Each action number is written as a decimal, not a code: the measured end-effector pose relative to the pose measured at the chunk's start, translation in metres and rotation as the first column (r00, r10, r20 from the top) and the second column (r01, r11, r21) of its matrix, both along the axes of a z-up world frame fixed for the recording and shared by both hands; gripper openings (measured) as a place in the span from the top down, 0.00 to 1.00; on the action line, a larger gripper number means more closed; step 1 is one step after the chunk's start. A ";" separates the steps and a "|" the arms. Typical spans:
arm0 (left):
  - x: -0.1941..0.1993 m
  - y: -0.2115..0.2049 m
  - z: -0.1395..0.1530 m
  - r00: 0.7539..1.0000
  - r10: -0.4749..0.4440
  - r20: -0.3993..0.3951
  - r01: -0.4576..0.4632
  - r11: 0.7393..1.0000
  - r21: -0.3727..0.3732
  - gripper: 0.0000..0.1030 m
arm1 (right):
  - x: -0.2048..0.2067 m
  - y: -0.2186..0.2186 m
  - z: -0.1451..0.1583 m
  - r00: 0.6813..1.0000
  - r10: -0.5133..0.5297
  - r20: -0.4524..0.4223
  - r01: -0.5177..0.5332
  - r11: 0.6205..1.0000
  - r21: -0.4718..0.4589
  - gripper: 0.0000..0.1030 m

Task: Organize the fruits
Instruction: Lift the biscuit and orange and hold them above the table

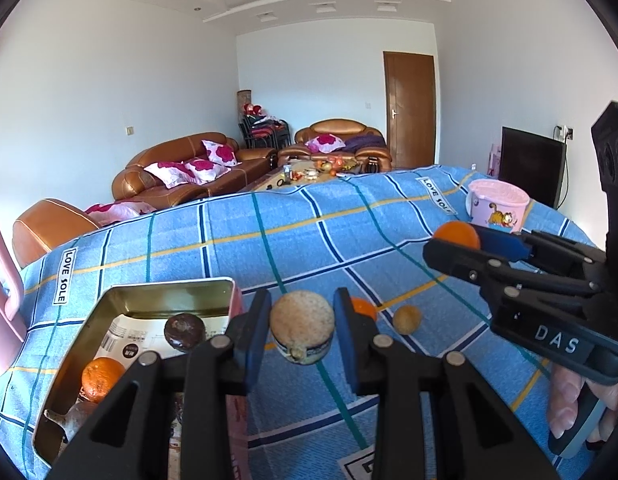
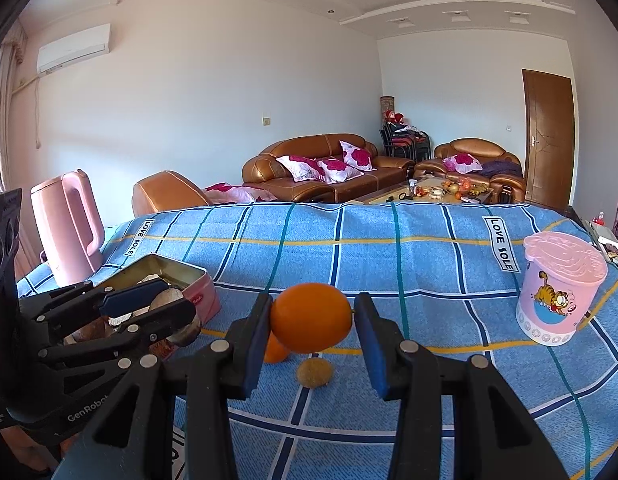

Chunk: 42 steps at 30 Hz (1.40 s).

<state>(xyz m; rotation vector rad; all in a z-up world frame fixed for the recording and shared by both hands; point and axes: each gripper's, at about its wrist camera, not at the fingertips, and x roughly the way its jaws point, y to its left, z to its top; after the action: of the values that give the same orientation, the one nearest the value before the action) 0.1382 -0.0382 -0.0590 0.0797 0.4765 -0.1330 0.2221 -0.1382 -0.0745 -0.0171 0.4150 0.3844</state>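
As both grippers hang over the blue-checked counter [image 2: 389, 264], fruit sorting is under way.
Left gripper [image 1: 302, 334] clamps a rough tan fruit [image 1: 302, 330] beside the tin [image 1: 165, 292]; right gripper [image 2: 311, 326] pinches a firm, smooth orange [image 2: 311, 317] at its widest girth.

bright daylight, sharp, fisheye-warped edges
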 end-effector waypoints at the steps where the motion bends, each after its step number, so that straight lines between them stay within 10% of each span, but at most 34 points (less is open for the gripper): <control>1: -0.001 0.000 0.000 1.000 0.001 0.002 -0.001 1.000 -0.001 0.68 | 0.000 0.000 0.000 1.000 0.000 0.002 0.000 1.000 0.000 0.57; 42: -0.028 -0.004 0.010 0.991 0.020 0.134 -0.024 0.999 0.031 0.68 | -0.035 0.006 0.009 0.988 0.021 0.151 -0.017 1.000 -0.024 0.57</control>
<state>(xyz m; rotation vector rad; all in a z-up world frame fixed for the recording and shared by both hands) 0.1102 -0.0421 -0.0488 0.1145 0.3457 -0.0978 0.1869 -0.1324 -0.0653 -0.0719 0.2690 0.3945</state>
